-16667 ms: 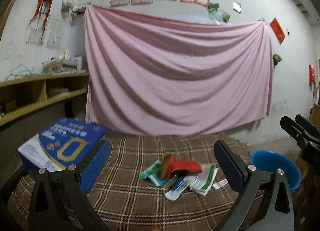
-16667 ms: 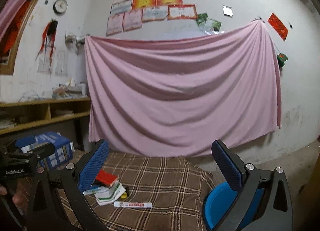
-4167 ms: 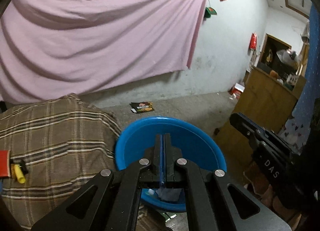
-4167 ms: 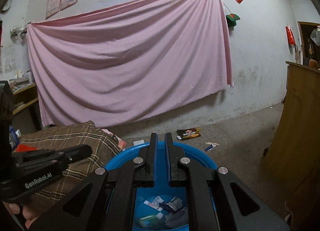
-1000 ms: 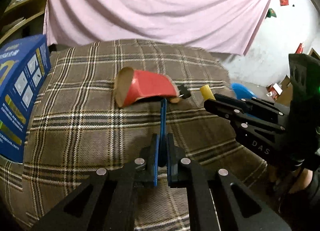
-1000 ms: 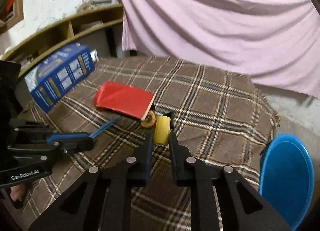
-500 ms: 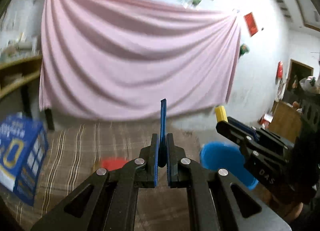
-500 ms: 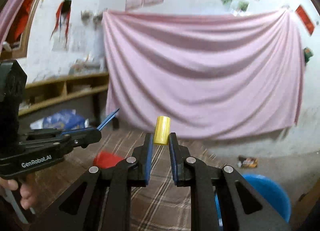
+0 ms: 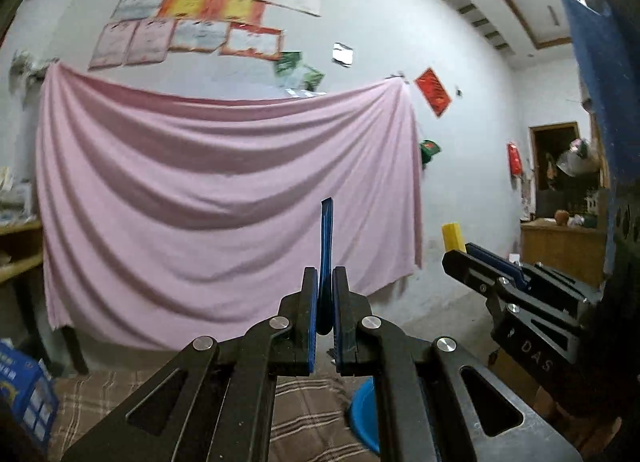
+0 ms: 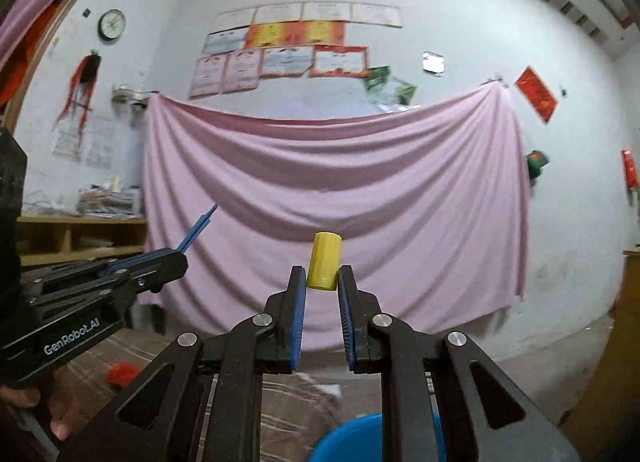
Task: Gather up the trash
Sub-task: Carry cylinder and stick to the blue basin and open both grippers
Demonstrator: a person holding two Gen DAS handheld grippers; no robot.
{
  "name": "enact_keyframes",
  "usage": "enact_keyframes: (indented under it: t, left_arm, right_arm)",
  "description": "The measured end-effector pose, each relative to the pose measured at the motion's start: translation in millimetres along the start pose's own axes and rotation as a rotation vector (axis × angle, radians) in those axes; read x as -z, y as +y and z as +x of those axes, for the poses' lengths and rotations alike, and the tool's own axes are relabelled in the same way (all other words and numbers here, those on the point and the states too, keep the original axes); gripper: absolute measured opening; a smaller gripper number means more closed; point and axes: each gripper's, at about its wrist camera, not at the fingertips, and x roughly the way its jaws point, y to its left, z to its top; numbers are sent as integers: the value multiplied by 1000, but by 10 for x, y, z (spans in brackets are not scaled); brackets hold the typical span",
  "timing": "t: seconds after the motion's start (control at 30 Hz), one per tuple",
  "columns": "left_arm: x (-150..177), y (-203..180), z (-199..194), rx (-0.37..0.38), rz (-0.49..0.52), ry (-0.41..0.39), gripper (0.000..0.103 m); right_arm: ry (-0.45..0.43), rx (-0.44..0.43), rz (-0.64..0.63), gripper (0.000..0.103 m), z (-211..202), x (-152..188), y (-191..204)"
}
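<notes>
A: Both grippers sit higher than a second ago, when they were down over the plaid cloth; now the pink sheet fills both views and the cloth (image 9: 304, 402) shows only along the bottom edge

B: Left gripper (image 9: 325, 302) — state?

A: Pressed tight on a thin blue strip (image 9: 326, 238), standing up at frame centre. Right gripper (image 10: 322, 294) pinches a yellow cylinder (image 10: 325, 260) near its tips, centre of its own view

B: Bin?

A: Blue basin (image 10: 352, 438) at bottom centre of right view, partly hidden by the fingers; in left view its rim (image 9: 362, 418) peeks out lower right of centre

B: Step?

A: Judging by this, carry phase: both pieces lifted, heading for the basin. Red item (image 10: 122, 374) lies on the cloth, lower left of right view, not yet collected

B: Next?

A: Probably swing both over the basin, tip down, then let go. Cylinder's grip looks shallow, may slip
</notes>
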Motion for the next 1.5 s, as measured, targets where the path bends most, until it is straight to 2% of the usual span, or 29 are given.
enact_keyframes:
  t: [0.23,0.37,0.53,0.73,0.9,1.1,1.5]
  left_arm:
    - [160,-388,372,69,18,36,5]
    - [260,-600,593,115,8,114,5]
    - [422,-740,880,130,0,222,5]
    - [524,-720,1209,142,-67,369,5]
    - [586,-704,1455,153,-165,512,5]
    - [728,-673,1713,173,-233,662,5]
    - [881,-686,1832,211,-259,783,5]
  right_arm:
    - [41,73,35,14,39,210,-423]
    - [103,100,70,14,52,369,-609]
    - [196,137,140,14,112,569,-838]
    - [363,175,198,14,239,805,-1017]
    - [486,188,234,14,292,986,-1101]
    - [580,180,252,14,338,1120,-1138]
    - [689,172,301,15,402,1340,-1282]
